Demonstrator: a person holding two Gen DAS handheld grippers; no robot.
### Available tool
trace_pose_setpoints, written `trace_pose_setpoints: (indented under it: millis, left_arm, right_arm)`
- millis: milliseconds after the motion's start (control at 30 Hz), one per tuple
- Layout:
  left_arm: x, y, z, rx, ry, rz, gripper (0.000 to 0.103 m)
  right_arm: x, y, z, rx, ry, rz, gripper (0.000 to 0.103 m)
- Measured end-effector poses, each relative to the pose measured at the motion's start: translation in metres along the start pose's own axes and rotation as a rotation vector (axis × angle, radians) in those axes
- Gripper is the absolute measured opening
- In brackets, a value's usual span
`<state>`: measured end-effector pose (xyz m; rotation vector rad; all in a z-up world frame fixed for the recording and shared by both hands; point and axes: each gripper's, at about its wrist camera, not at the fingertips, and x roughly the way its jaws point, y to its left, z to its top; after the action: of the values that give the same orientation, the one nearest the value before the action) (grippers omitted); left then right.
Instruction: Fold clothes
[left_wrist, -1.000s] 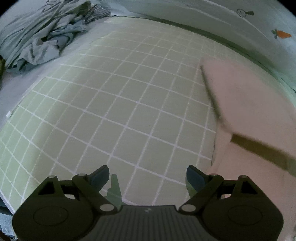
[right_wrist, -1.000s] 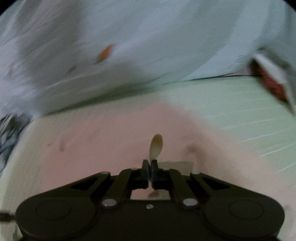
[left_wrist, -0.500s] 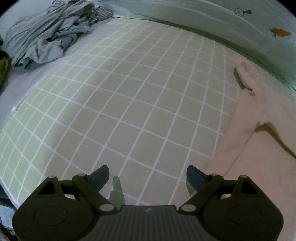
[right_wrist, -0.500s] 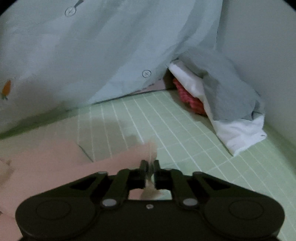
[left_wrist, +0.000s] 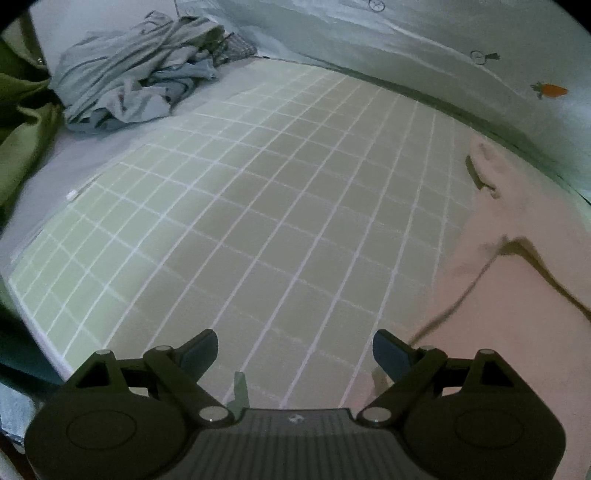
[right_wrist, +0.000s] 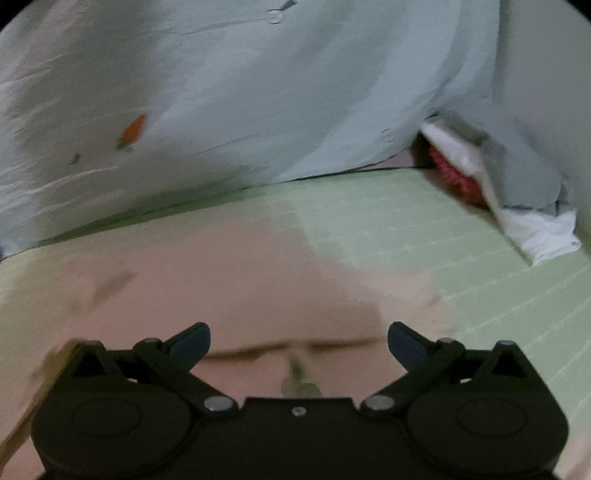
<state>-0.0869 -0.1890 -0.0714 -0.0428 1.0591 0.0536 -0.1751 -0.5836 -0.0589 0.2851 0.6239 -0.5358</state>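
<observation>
A pale pink garment (left_wrist: 517, 280) lies spread on the green checked mat (left_wrist: 258, 221), at the right of the left wrist view, with a sleeve reaching toward the back. My left gripper (left_wrist: 294, 350) is open and empty above the mat, just left of the garment's edge. In the right wrist view, which is blurred, the pink garment (right_wrist: 229, 280) lies flat below and ahead. My right gripper (right_wrist: 298, 341) is open and holds nothing.
A heap of blue-grey clothes (left_wrist: 140, 81) lies at the mat's far left corner. A light blue curtain with carrot prints (right_wrist: 258, 92) hangs along the back. A pile of white, grey and red laundry (right_wrist: 498, 177) sits at the far right.
My right gripper let go of the pink garment and opened; the garment now lies flat on the mat. My left gripper stayed open and shifted a little.
</observation>
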Motion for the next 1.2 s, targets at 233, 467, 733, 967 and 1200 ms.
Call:
trace_pose_setpoints:
  millis: [233, 467, 733, 967, 1200]
  left_arm:
    - [-0.028, 0.025, -0.029, 0.028, -0.006, 0.026, 0.095]
    - [-0.011, 0.070, -0.016, 0.067, -0.026, -0.045, 0.096]
    - [0.012, 0.137, 0.040, 0.143, -0.091, -0.179, 0.096]
    - [0.020, 0.173, 0.059, 0.172, -0.074, -0.194, 0.096]
    - [0.033, 0.194, 0.072, 0.156, -0.058, -0.215, 0.096]
  right_arm:
    - [-0.029, 0.029, -0.039, -0.014, 0.078, 0.090, 0.103]
    - [-0.060, 0.089, -0.068, -0.045, 0.072, 0.083, 0.103]
    - [-0.080, 0.220, -0.095, -0.096, 0.086, 0.107, 0.103]
    - [-0.070, 0.290, -0.098, -0.160, 0.138, 0.073, 0.087]
    - [-0.062, 0.299, -0.121, -0.164, 0.216, 0.058, 0.040]
